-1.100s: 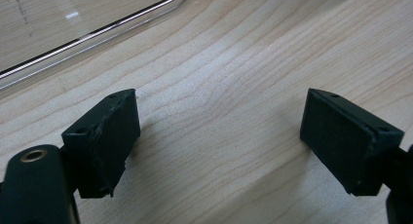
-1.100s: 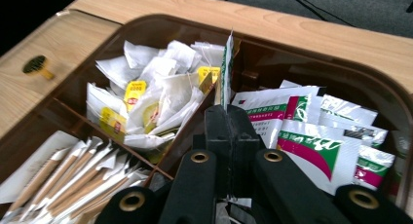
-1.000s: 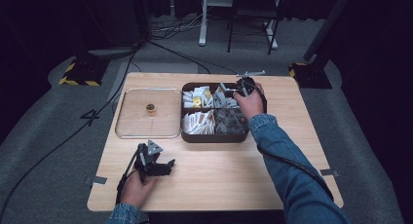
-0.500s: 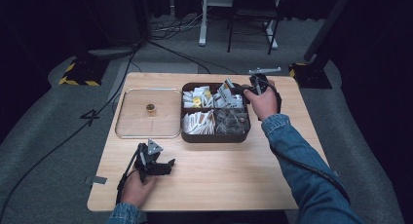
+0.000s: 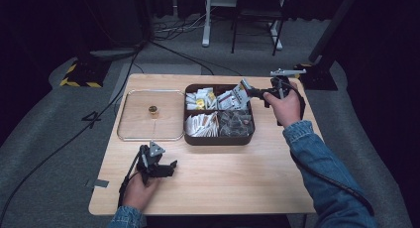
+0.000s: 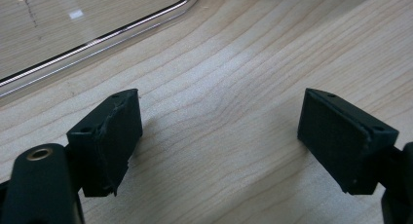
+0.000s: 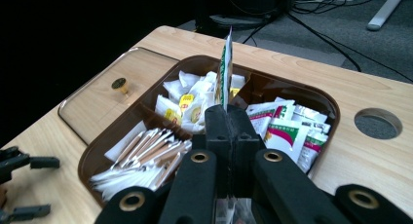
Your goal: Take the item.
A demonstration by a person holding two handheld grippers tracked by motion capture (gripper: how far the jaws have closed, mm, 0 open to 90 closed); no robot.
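A brown four-part box (image 5: pixel 193 139) stands mid-table with sachets and stick packets in it. My right gripper (image 5: pixel 250 92) hovers over the box's far right corner, shut on a white-and-green sachet (image 5: pixel 242 85). In the right gripper view that sachet (image 7: pixel 224 70) stands edge-on above the closed jaws of my right gripper (image 7: pixel 227 112), over the box (image 7: pixel 321 100). My left gripper (image 5: pixel 172 168) rests on the wood near the front left, open and holding nothing. In the left gripper view, bare tabletop lies between the spread jaws of my left gripper (image 6: pixel 219 131).
A clear lid (image 5: pixel 130 126) with a gold knob (image 5: pixel 152 109) lies flat left of the box; its rim (image 6: pixel 92 44) runs just beyond my left jaws. A round hole (image 7: pixel 378 123) pierces the tabletop right of the box. Cables and stands sit on the floor behind.
The right gripper has risen and drawn back to the right from inside the box, lifting the sachet with it. The left gripper has stayed put.
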